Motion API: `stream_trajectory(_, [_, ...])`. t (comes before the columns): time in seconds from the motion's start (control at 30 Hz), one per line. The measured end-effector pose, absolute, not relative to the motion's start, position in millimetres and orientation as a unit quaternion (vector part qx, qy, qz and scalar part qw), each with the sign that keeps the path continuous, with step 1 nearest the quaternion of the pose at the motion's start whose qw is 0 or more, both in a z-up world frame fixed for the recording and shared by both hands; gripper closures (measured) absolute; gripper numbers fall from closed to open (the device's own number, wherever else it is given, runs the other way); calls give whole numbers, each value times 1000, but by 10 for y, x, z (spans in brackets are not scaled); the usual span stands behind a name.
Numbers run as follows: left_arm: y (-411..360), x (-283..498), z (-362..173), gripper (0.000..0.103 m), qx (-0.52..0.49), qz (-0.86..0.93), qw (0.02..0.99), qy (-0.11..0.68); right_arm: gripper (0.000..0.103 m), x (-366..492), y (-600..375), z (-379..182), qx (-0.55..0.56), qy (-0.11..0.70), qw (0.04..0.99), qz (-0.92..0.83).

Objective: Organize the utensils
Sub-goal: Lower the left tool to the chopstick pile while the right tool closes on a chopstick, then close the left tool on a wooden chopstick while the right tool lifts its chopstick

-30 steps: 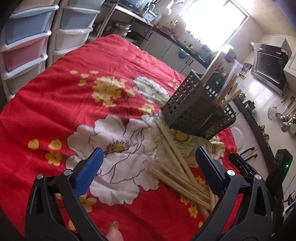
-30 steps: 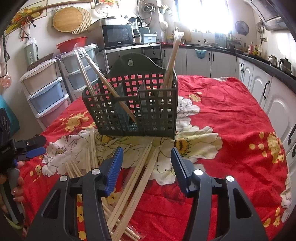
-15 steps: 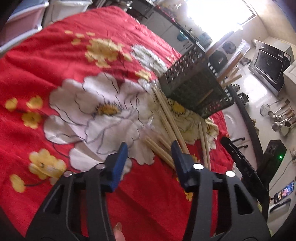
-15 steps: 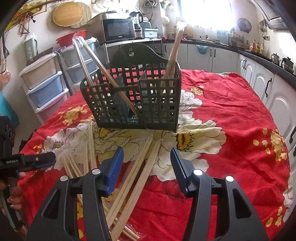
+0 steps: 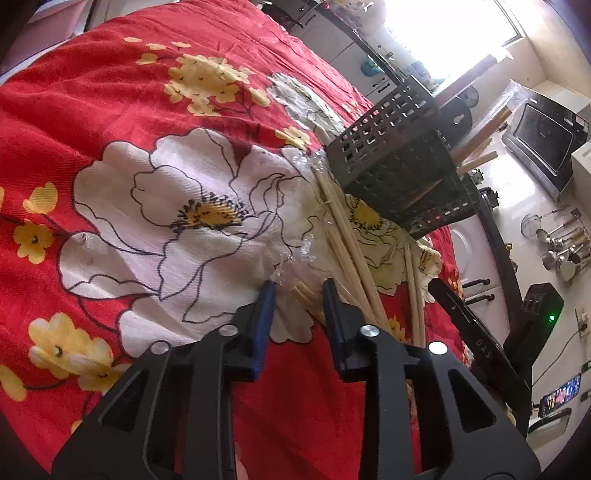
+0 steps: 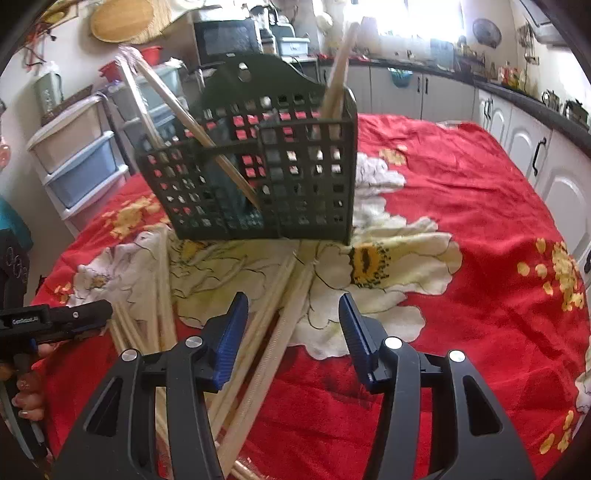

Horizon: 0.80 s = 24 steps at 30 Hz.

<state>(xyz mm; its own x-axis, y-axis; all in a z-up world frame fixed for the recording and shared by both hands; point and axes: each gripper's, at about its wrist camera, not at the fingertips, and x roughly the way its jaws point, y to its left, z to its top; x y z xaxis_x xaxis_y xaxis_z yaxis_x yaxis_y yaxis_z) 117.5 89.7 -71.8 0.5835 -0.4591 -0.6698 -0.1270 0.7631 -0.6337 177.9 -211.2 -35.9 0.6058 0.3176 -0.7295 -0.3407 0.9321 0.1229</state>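
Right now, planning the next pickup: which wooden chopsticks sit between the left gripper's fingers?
The short, plastic-wrapped pale wooden chopsticks at the pile's near end; the left gripper is closing around them. The longer chopsticks run off toward the dark basket.

Bright window [image 5: 454,33], white cabinets [image 6: 517,122] — perhaps a microwave [image 6: 225,37], plastic drawers [image 6: 77,151]

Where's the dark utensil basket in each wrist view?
Left wrist: basket upper right of centre, tilted by the fisheye, beyond the loose chopsticks.
Right wrist: basket upper centre, chopsticks standing in it.
Shared landmark: big white flower with yellow centre on the red cloth at the basket's foot.
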Motion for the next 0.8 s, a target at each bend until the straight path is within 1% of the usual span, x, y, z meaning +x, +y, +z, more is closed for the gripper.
stream_trajectory(0.07, [924,1182,-737,89,-335,-100,825,444,58,1830,-2115,-392,-9,414,892,183])
stream_trajectory(0.27, [989,1175,-772,94,-351,-111,820,438,63,1961,-2121,-521,-1,441,880,173])
stream_trajectory(0.43, [1019,1162,-786,98,-362,-116,816,434,64,2044,-2132,-608,9,456,873,173])
stream_trajectory(0.5, [1031,1161,-787,99,-366,-118,815,433,67,2064,-2132,-616,10,455,873,174])
stream_trajectory(0.53, [1034,1159,-785,99,-367,-119,815,432,70,2084,-2144,-625,15,456,873,175])
stream_trajectory(0.6, [1035,1152,-778,99,-366,-118,816,431,83,2120,-2196,-634,26,457,872,172])
stream_trajectory(0.63, [1038,1148,-780,99,-367,-118,817,430,85,2130,-2221,-640,30,457,872,171])
stream_trajectory(0.67, [1044,1143,-781,100,-367,-117,817,429,90,2142,-2253,-645,36,457,872,172])
stream_trajectory(0.8, [1081,1125,-763,100,-368,-110,820,424,93,2154,-2374,-645,72,456,869,177])
